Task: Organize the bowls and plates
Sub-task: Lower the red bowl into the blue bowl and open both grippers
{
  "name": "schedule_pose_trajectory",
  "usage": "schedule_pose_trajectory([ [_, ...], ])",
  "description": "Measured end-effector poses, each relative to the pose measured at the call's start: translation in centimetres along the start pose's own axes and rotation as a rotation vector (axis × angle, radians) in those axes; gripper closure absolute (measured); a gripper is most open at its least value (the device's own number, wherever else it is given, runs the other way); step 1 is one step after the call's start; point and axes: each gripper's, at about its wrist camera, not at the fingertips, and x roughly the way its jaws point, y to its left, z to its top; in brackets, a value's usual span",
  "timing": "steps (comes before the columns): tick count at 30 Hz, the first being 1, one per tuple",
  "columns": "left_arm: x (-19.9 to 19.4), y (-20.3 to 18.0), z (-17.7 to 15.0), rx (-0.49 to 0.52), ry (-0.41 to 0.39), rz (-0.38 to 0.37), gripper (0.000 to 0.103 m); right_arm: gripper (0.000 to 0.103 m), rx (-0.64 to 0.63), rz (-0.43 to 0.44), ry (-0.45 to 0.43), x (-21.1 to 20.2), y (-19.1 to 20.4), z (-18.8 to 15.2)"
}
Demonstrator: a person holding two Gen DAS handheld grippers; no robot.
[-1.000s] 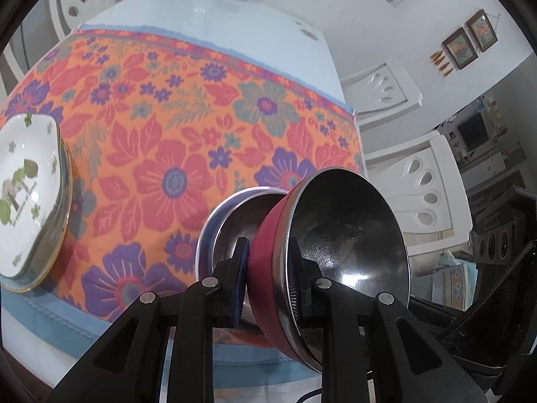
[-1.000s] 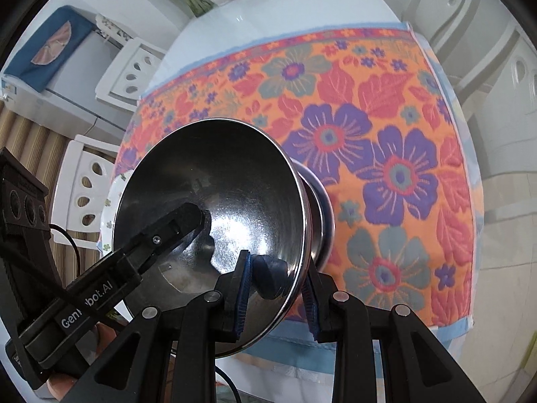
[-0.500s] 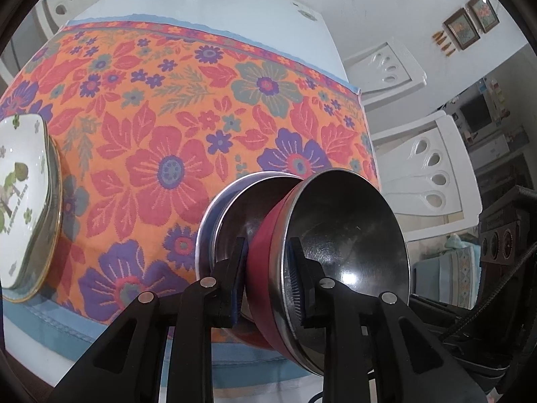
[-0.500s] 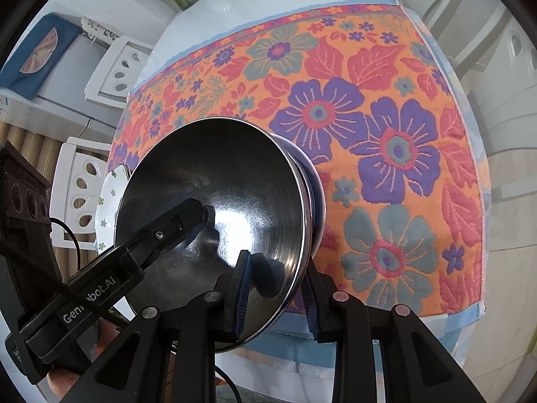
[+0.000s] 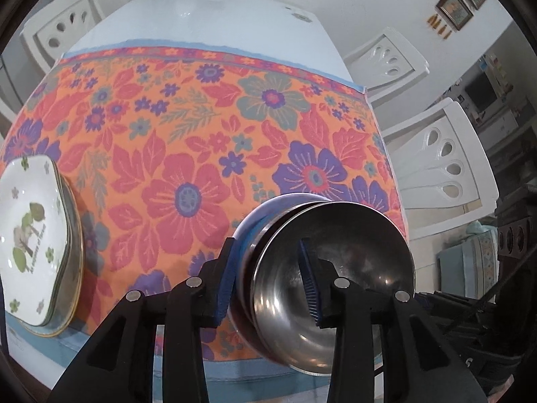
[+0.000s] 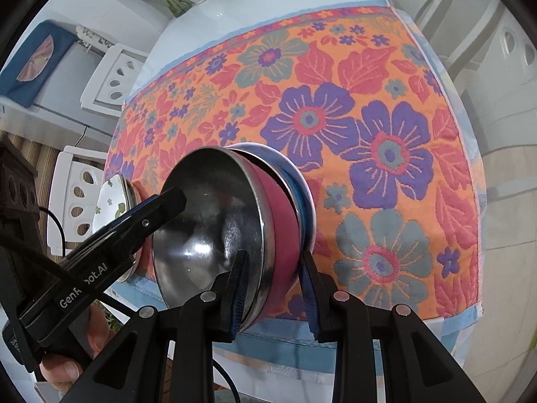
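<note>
We see the red bowl (image 6: 285,221), steel-lined, nested in a blue bowl (image 6: 303,198) at the near right of the floral tablecloth (image 5: 188,134), close to the table's near edge. Our left gripper (image 5: 268,275) has its fingers spread wide, one pad outside the stacked rims, the other inside the red bowl; neither pad clearly presses the wall. Our right gripper (image 6: 273,280) likewise straddles the red bowl's near rim with a wide gap, not clamping. A stack of white plates (image 5: 30,238) with a green leaf print sits at the near left of the cloth, well apart from the bowls. White chairs (image 5: 439,164) stand right of the table.
</note>
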Motion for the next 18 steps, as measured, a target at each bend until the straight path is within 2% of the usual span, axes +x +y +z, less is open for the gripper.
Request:
schedule_pose_trajectory([
  [6,0.1,0.7,-0.4,-0.029,-0.001,-0.004,0.069,0.074,-0.012,0.012,-0.07,-0.6,0.0,0.9],
  [11,0.4,1.0,-0.9,-0.048,0.014,-0.003,0.069,0.074,0.0,0.027,-0.06,-0.2,-0.2,1.2],
  [18,-0.9,1.5,-1.0,-0.061,-0.015,-0.031,0.069,0.074,0.002,0.084,-0.081,-1.8,-0.7,1.2],
])
